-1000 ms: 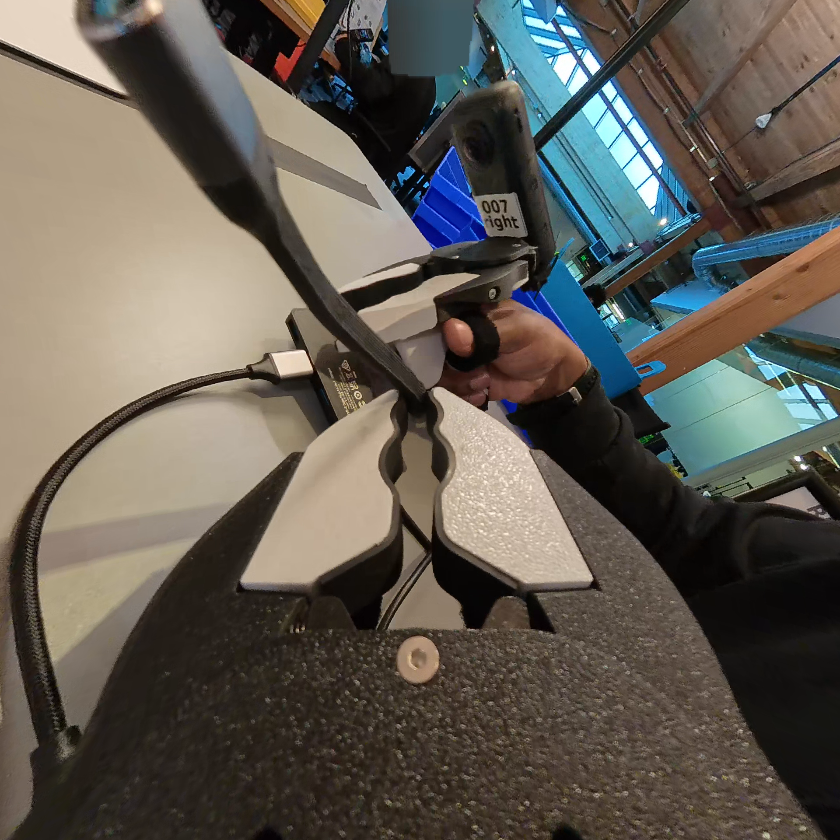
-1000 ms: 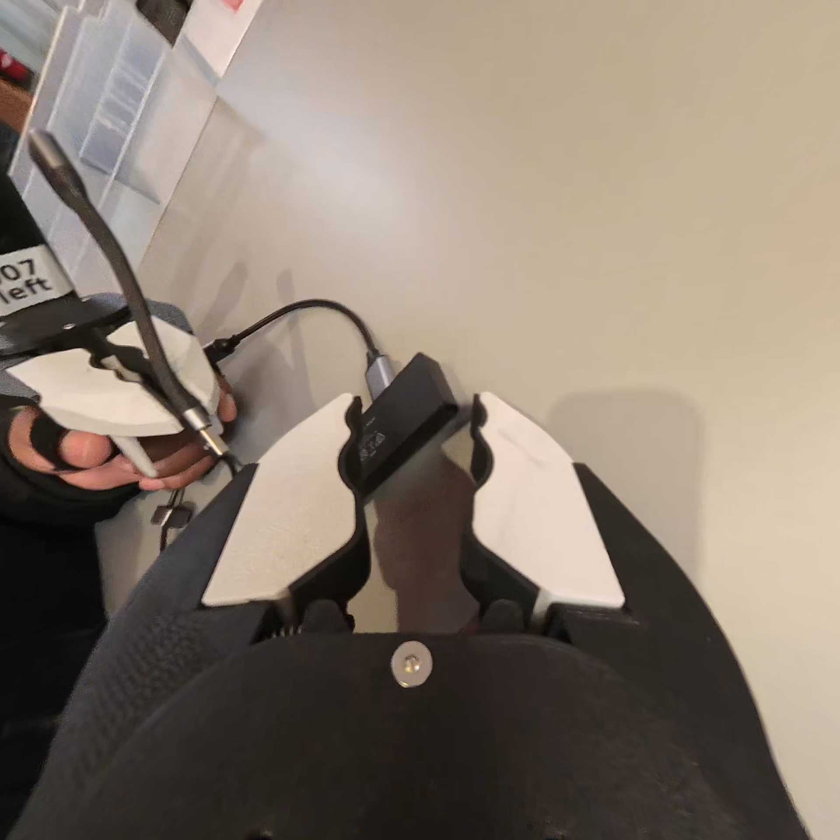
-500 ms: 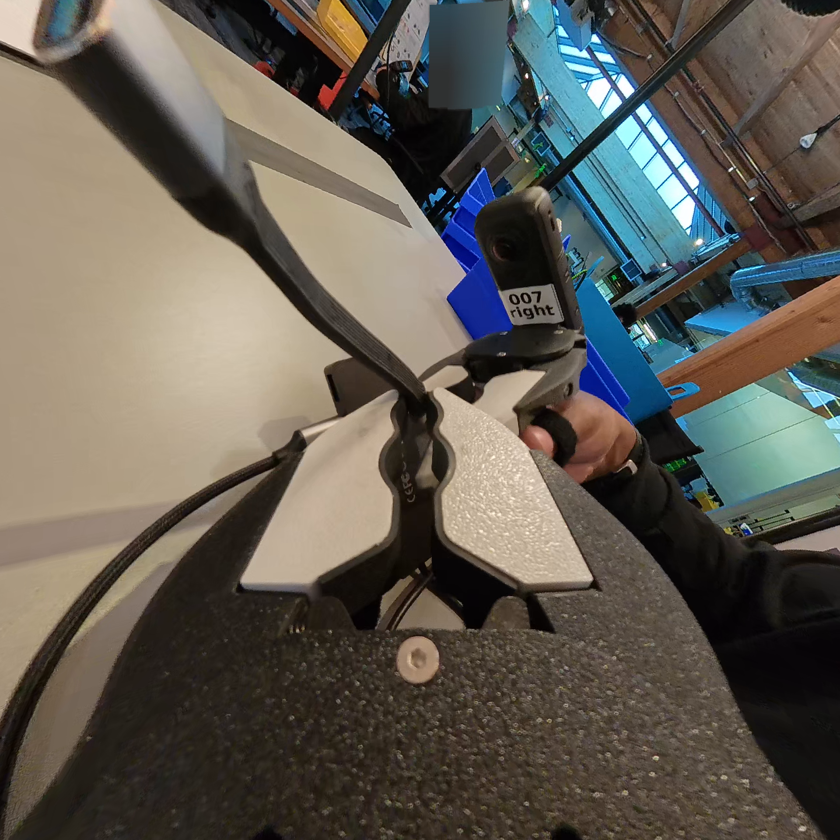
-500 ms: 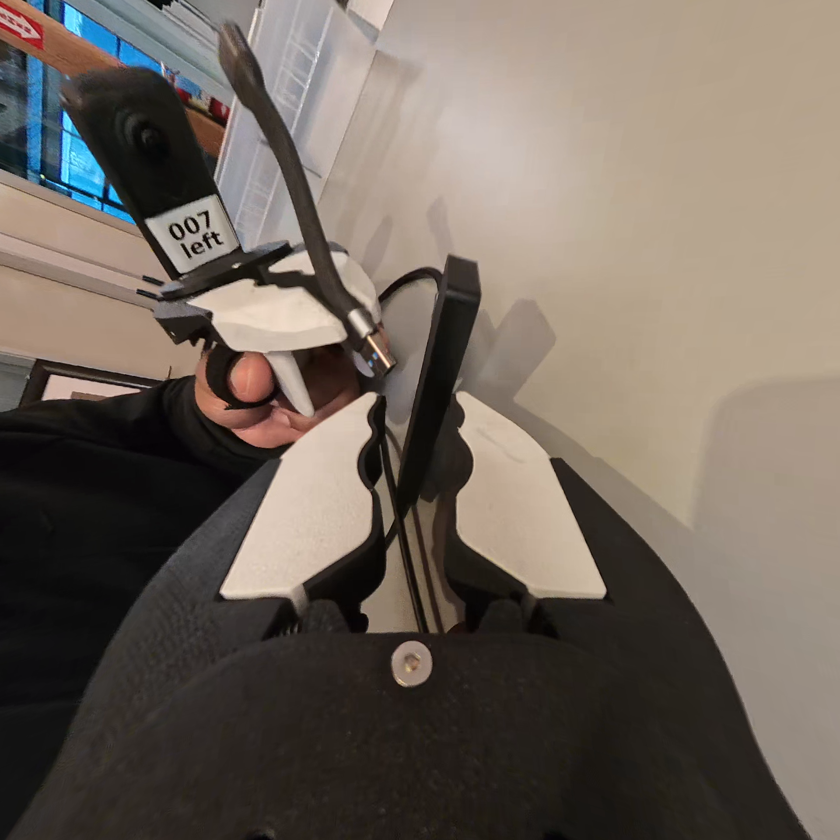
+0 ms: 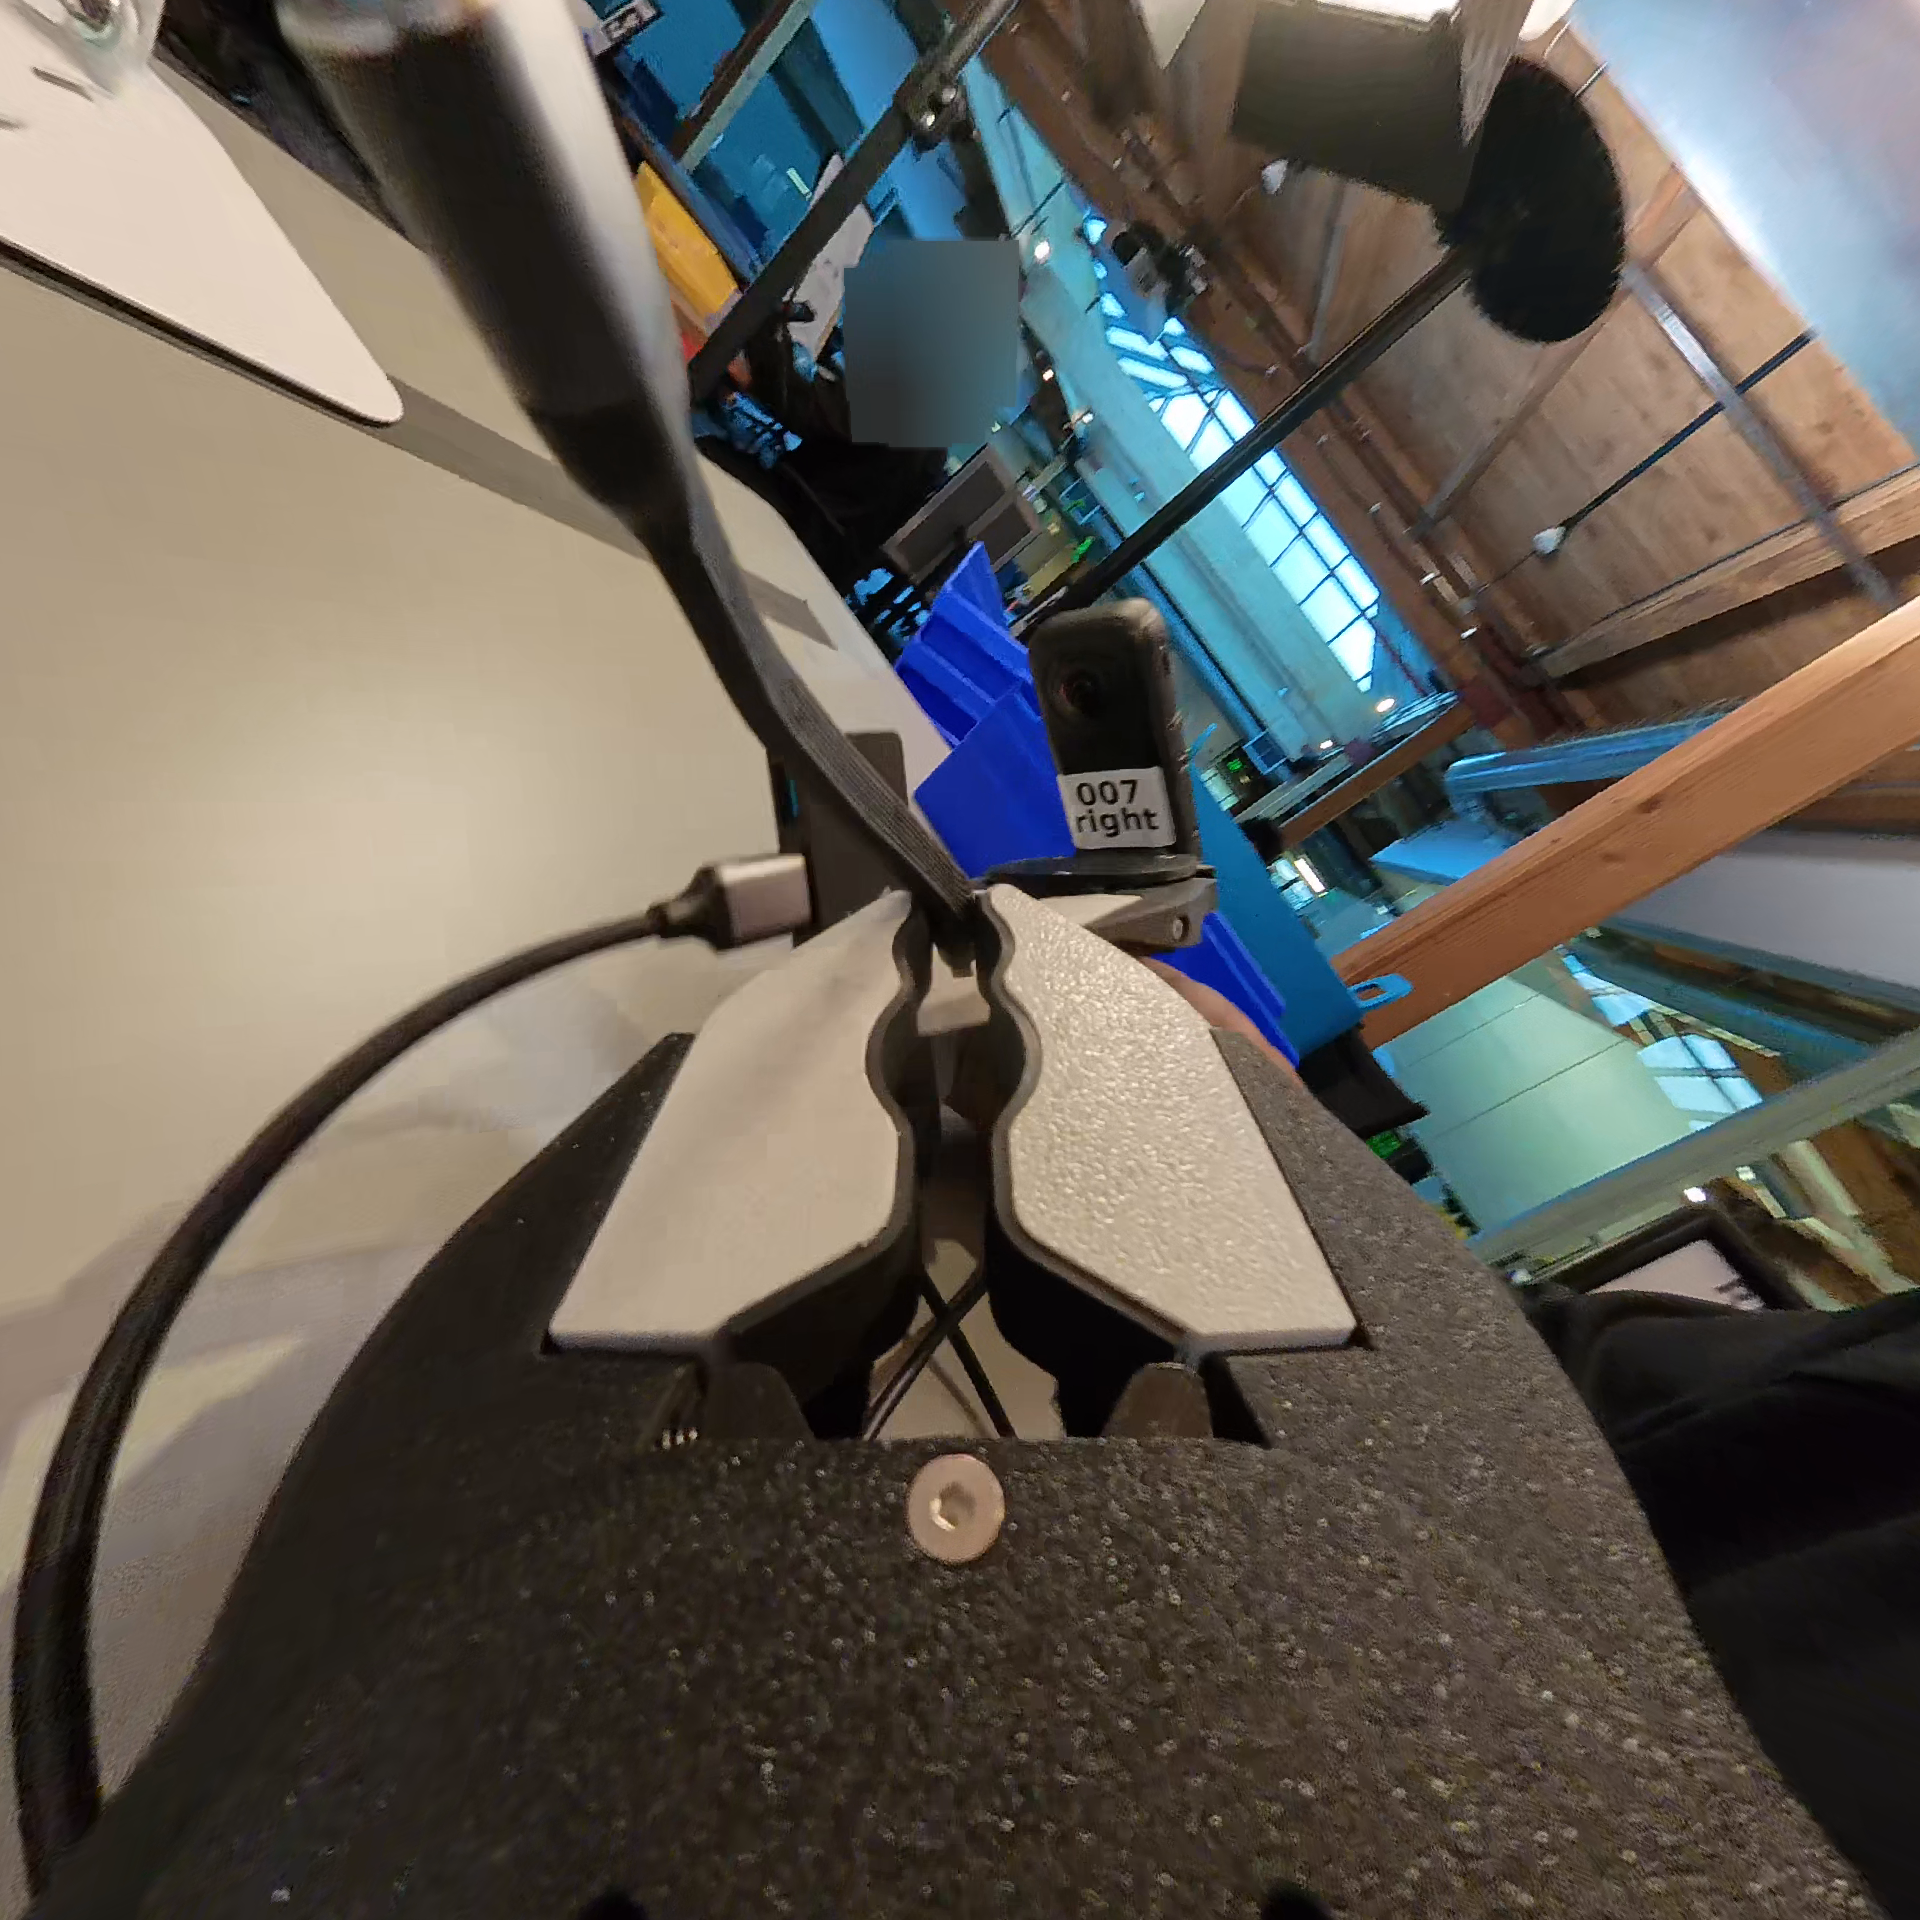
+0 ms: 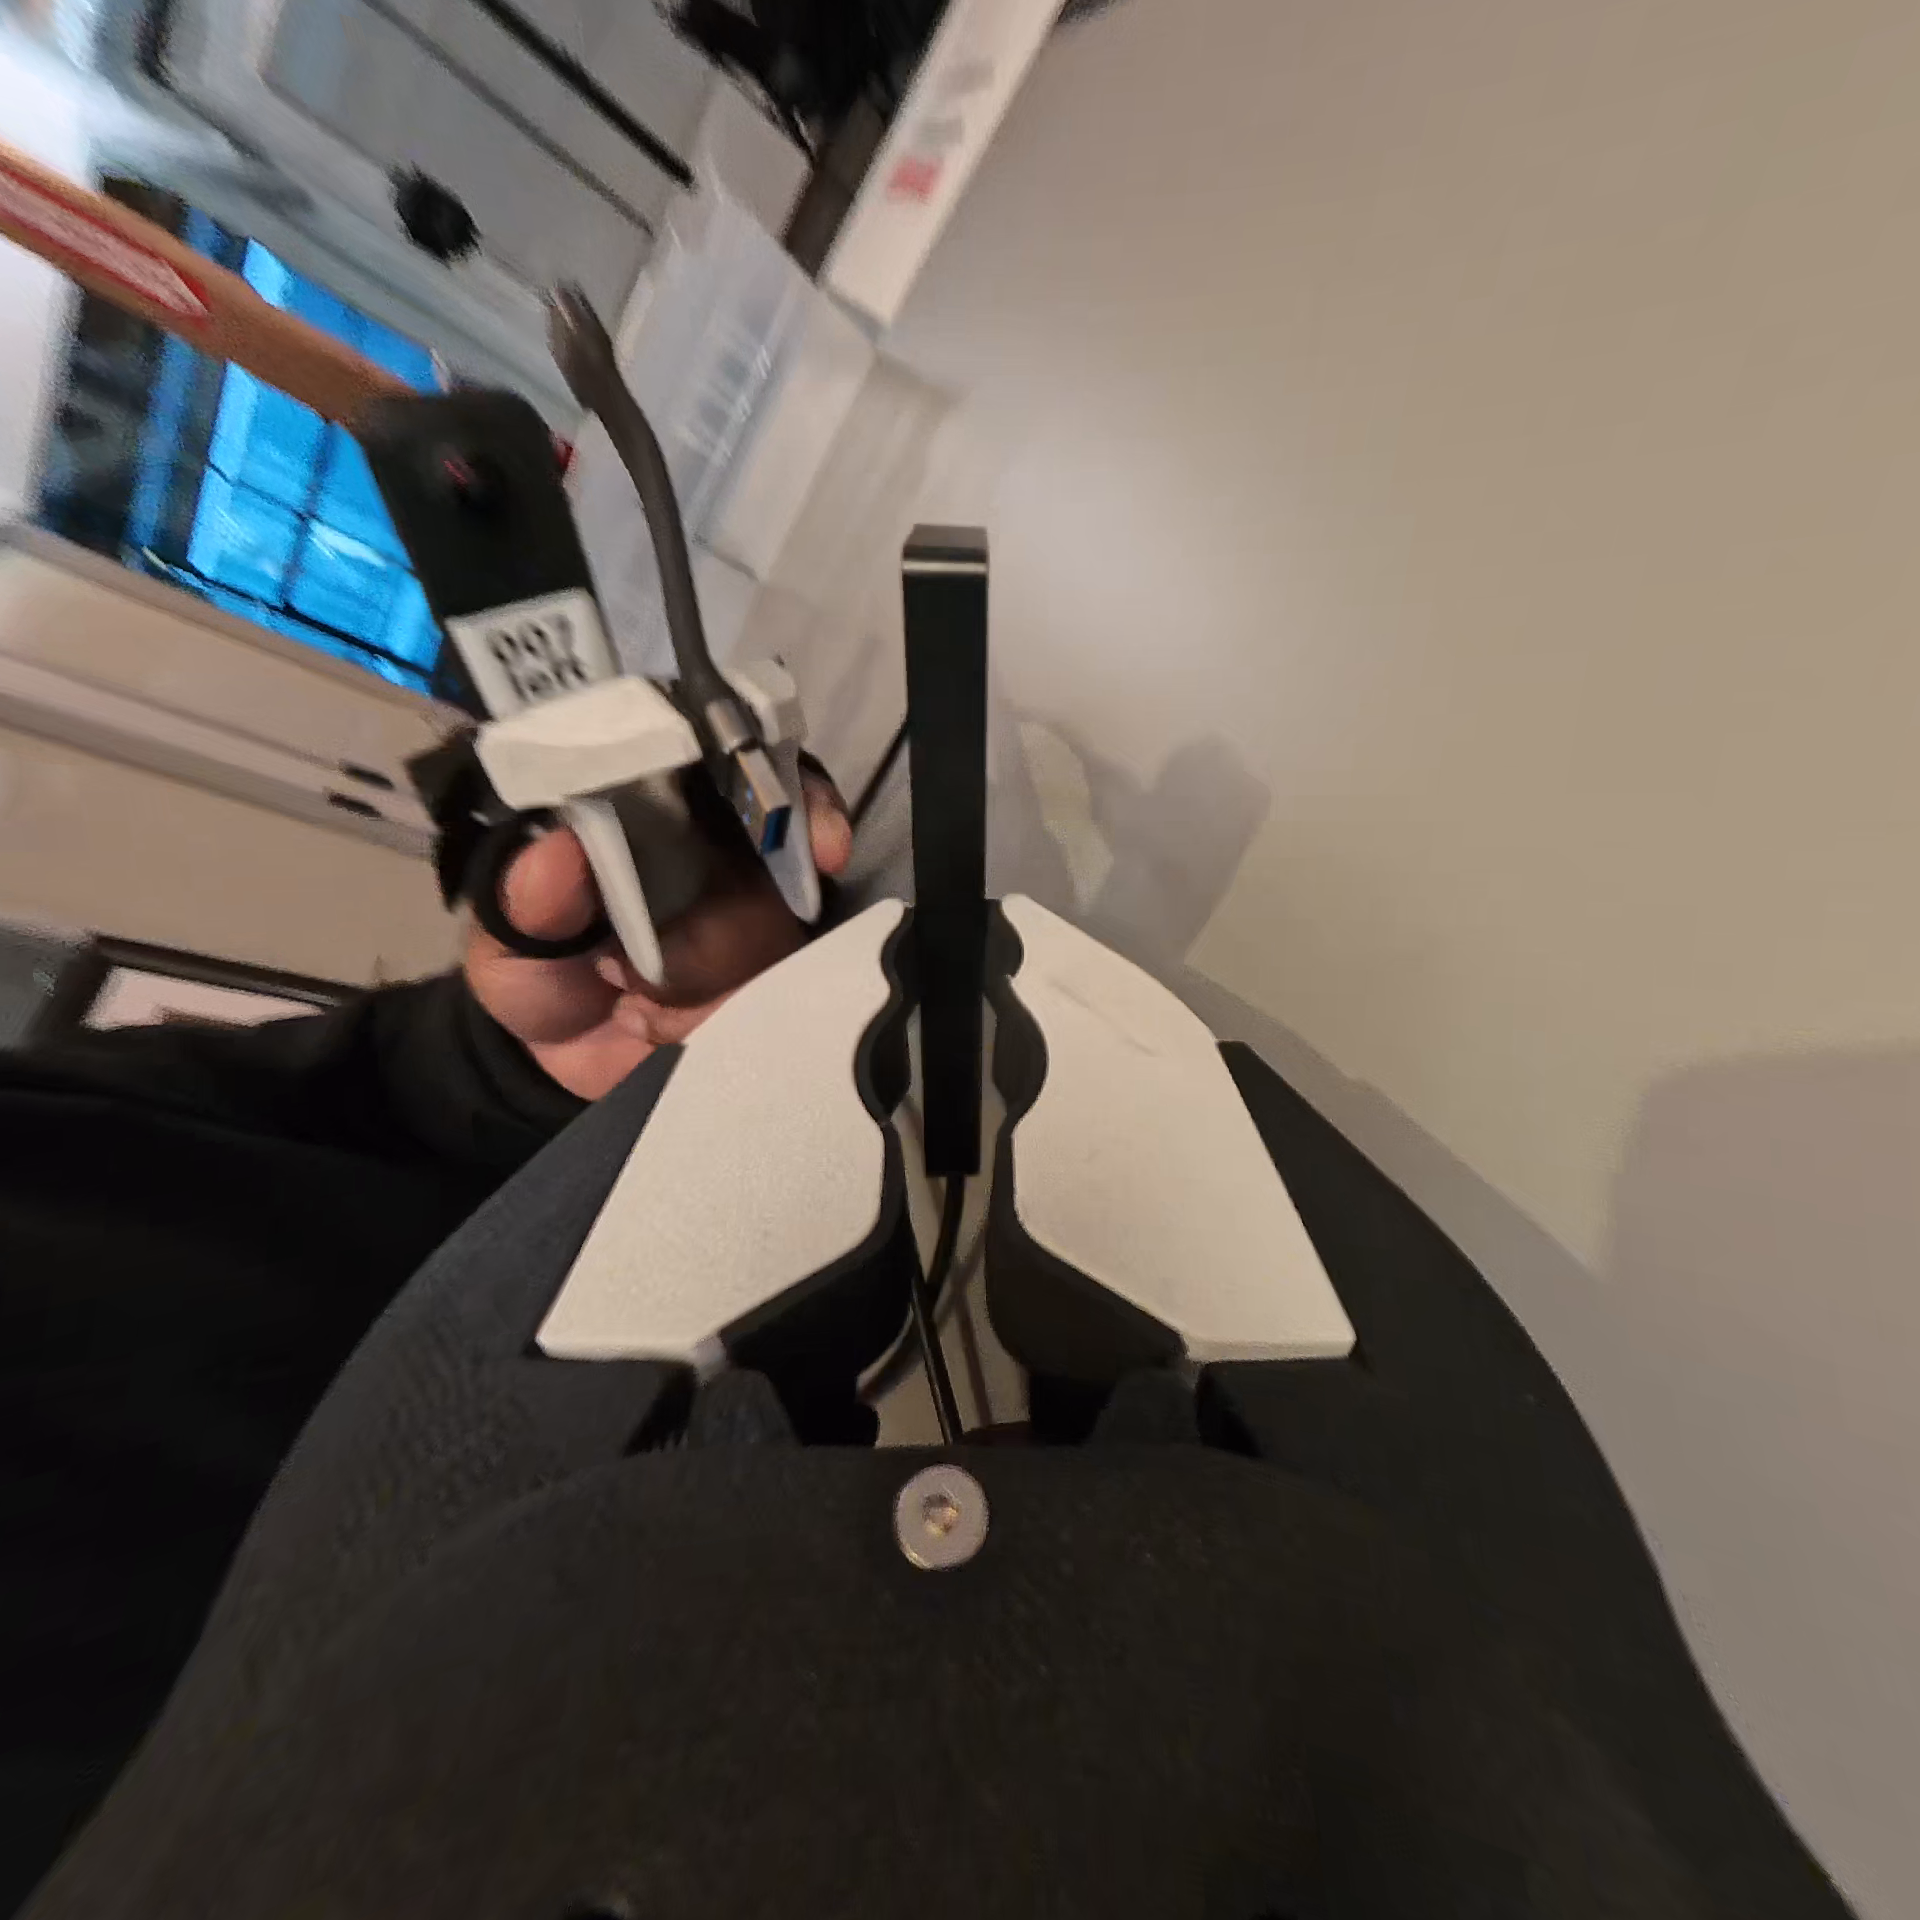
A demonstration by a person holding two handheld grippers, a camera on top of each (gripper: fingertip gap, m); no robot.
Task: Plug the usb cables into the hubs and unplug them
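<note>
Hub [image 6: 943, 831] — slim matte-black slab, clamped edge-on in right gripper [image 6: 945, 925].

The hub [image 6: 943, 831] is plain matt black with a paler grey end face. The flat cable [image 5: 821, 769] is black and ribbed, its plug [image 6: 764, 800] silver with a blue tongue. A second, round cable [image 5: 312, 1091] is black with a silver-grey connector [image 5: 743, 902]. Both grippers have speckled black bodies; the left gripper [image 5: 948, 925] shows grey, pebbled finger plates [image 5: 1132, 1143], the right gripper [image 6: 945, 925] off-white ones [image 6: 1143, 1174]. The bench [image 5: 312, 779] is pale beige-grey. Beyond it the bins [image 5: 987, 769] are bright blue, the beam [image 5: 1662, 800] orange-brown wood.
</note>
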